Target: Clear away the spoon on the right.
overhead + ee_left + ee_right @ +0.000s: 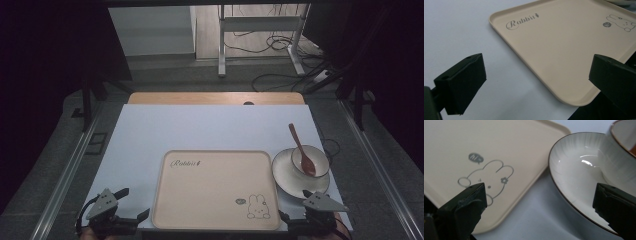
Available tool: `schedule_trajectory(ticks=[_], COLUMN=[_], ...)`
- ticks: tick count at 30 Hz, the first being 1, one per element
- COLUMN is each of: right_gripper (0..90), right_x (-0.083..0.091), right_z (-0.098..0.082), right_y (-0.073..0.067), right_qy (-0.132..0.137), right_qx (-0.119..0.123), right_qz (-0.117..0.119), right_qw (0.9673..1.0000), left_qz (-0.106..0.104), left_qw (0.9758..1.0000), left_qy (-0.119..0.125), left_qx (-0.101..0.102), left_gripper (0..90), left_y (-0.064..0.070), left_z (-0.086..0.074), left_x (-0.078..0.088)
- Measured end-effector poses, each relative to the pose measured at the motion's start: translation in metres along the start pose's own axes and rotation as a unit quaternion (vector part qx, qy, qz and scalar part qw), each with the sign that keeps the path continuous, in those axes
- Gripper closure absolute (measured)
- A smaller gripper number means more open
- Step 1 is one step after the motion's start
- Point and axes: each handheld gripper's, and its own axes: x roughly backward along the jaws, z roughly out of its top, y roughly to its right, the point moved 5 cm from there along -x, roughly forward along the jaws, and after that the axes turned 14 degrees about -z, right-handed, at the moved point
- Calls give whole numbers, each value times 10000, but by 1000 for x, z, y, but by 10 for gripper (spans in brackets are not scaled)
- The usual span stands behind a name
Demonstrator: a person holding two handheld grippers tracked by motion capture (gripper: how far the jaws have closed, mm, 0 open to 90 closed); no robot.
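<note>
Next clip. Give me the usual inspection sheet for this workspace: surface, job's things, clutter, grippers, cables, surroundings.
Surface: white sheet over a wooden table, clean.
Job's things: beige rabbit-print tray, nothing on it; to its right a white plate carrying a small bowl with a brown wooden spoon resting in it, handle pointing away from the person.
Clutter: nothing seen.
Grippers: left gripper at the tray's near left corner, right gripper at the near right by the plate; both with jaws open, holding nothing.
Cables: loose cables on the floor beyond the table.
Surroundings: dark room, white desk frame behind, metal rails along the floor.
</note>
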Motion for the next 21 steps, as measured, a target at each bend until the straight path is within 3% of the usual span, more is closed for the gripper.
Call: schedule_trajectory(ticks=[2,5,9,21], right_gripper=[0,0,0,0], right_x=[-2,-3,-4,-6], right_z=[-1,0,0,-1], right_y=[-3,-3,0,3], right_qy=[-47,32,102,-18], right_qx=[189,325,270,112], right_qz=[-128,-132,-79,-5], right_qw=[9997,9994,9996,9999], left_qz=[-6,-2,-4,-10], left_qw=[10000,10000,10000,10000], left_qy=[0,3,-3,-48], left_qx=[14,-1,3,4], left_gripper=[5,6,6,6], left_y=[0,0,0,0], left_z=[0,0,0,0], left_x=[0,0,0,-1])
